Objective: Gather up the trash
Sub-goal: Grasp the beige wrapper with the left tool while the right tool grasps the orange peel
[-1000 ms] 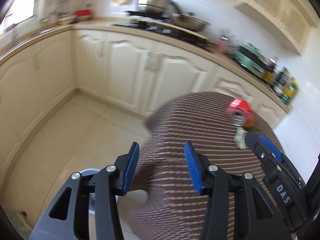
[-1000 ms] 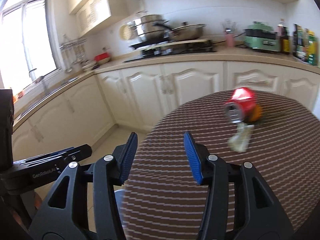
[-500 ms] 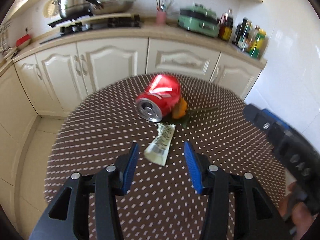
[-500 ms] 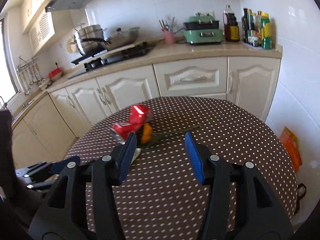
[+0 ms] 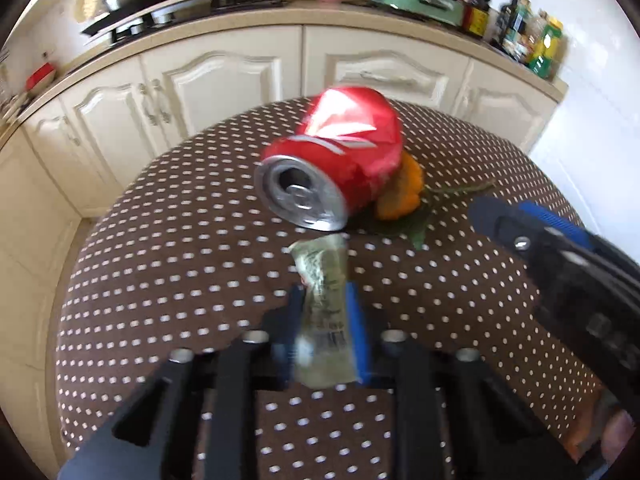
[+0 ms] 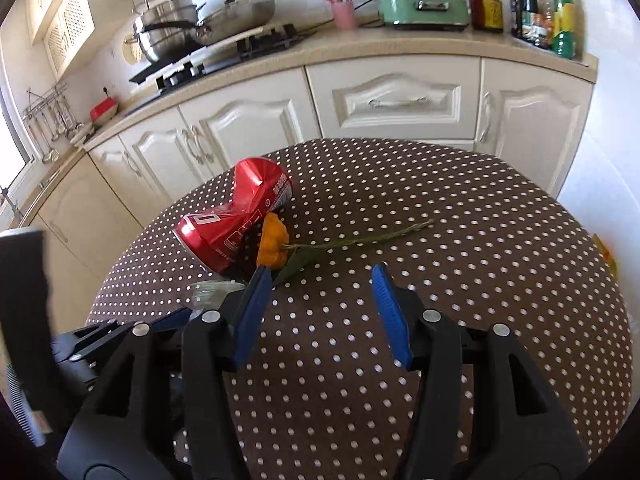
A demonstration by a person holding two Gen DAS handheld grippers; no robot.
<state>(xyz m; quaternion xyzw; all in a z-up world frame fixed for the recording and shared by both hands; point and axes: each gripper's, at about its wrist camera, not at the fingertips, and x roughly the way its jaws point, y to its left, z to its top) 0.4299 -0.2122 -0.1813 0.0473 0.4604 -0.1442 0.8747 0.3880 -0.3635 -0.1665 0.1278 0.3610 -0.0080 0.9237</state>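
A crushed red soda can (image 5: 336, 164) lies on its side on the round brown polka-dot table (image 5: 160, 264). An orange flower with a green stem and leaf (image 6: 274, 246) lies against the can. My left gripper (image 5: 326, 320) is shut on a small clear plastic wrapper (image 5: 324, 308) just in front of the can. My right gripper (image 6: 320, 308) is open and empty, low over the table right of the can (image 6: 240, 216) and just in front of the flower; its tip also shows in the left wrist view (image 5: 532, 232).
Cream kitchen cabinets (image 6: 400, 100) curve behind the table. The counter holds pots on a stove (image 6: 200, 36), a pink utensil cup (image 6: 345, 14), a green appliance (image 6: 424, 0) and bottles (image 6: 548, 12). An orange packet (image 6: 606, 256) lies past the table's right edge.
My left gripper has moved forward to the wrapper and closed on it. My right gripper has come closer to the can and flower and stays open.
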